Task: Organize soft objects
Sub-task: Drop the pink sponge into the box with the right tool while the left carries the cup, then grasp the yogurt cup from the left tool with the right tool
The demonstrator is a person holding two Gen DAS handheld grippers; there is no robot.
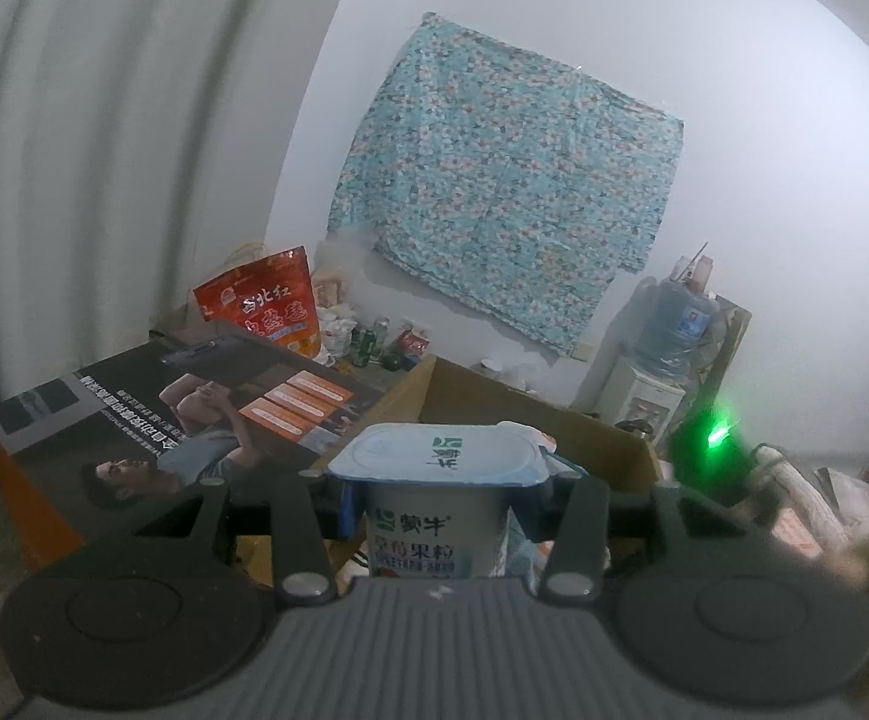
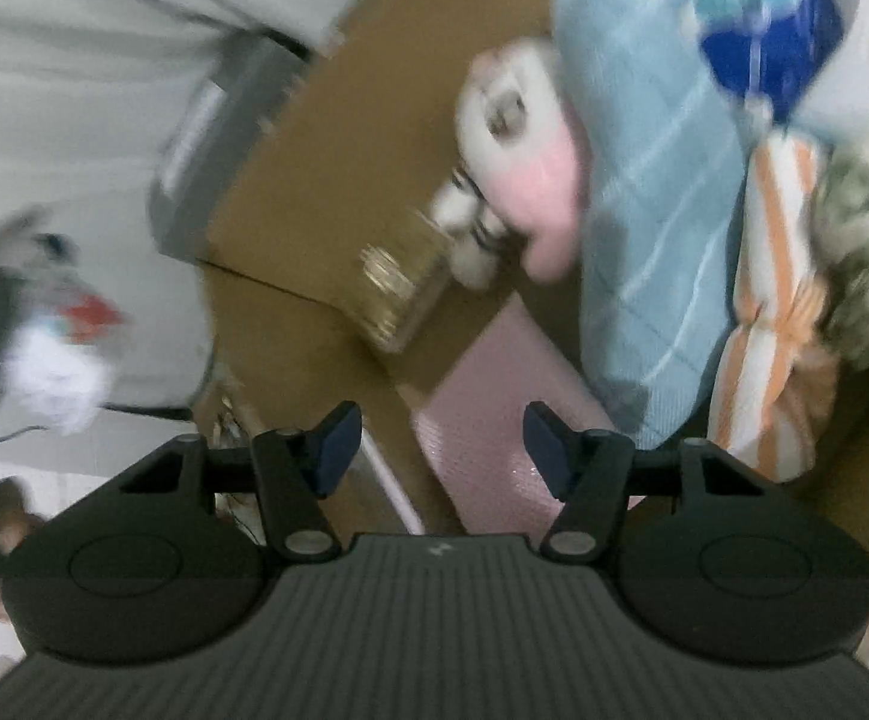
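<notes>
My left gripper is shut on a white yogurt cup with a pale blue foil lid, held upright above the open cardboard box. My right gripper is open and empty, above the inside of a cardboard box. In that box lie a pink and white plush toy, a light blue towel, an orange striped cloth, a greenish fuzzy item, a pink flat pad and a clear jar. The right view is blurred.
A large printed black and orange box stands left of the cardboard box. A red snack bag, bottles, a water dispenser and a floral cloth on the wall are behind. A blue packet lies at the box's upper right.
</notes>
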